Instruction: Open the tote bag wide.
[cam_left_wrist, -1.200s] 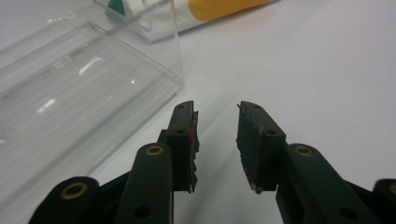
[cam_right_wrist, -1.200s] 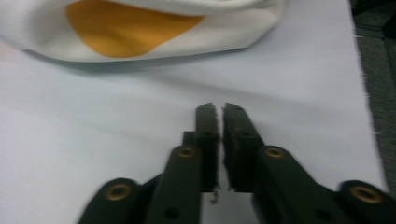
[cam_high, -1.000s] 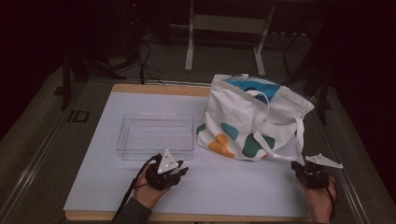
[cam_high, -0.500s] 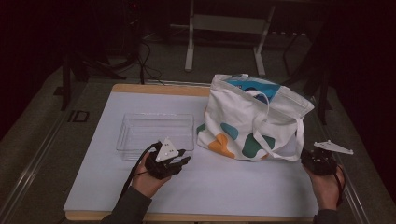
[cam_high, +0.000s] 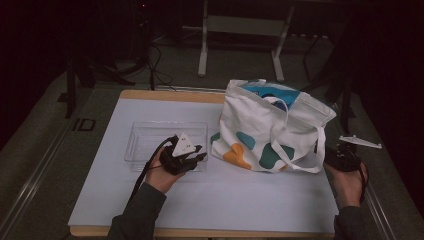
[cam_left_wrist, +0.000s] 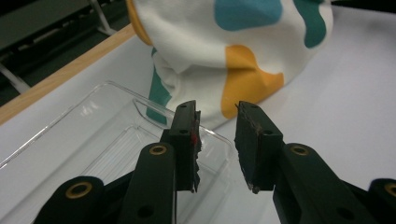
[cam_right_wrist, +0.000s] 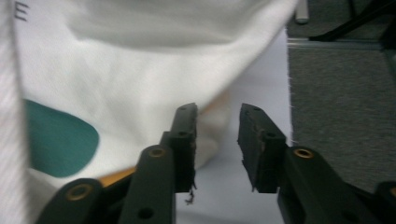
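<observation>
A white tote bag (cam_high: 275, 125) with teal and orange blotches stands on the white table (cam_high: 215, 200), its mouth open with blue contents showing. To its left lies a clear plastic tray (cam_high: 150, 137). My left gripper (cam_high: 200, 156) hovers over the tray's near right corner, open with nothing between its jaws; its own view shows the tray (cam_left_wrist: 93, 135) under it and the bag (cam_left_wrist: 233, 56) just ahead. My right gripper (cam_high: 334, 156) sits at the bag's right lower corner, open and empty, facing the bag's cloth (cam_right_wrist: 130, 74).
The table's right edge (cam_right_wrist: 288, 93) drops to grey floor (cam_right_wrist: 345, 102) beside my right gripper. A wooden table rim (cam_high: 170, 94) runs along the far side. A metal stand (cam_high: 240, 30) stands beyond the table. A bag handle (cam_high: 300, 160) loops down over the bag's front.
My left gripper has moved forward from the near table onto the tray's corner. My right gripper has moved forward and up to the bag's right corner.
</observation>
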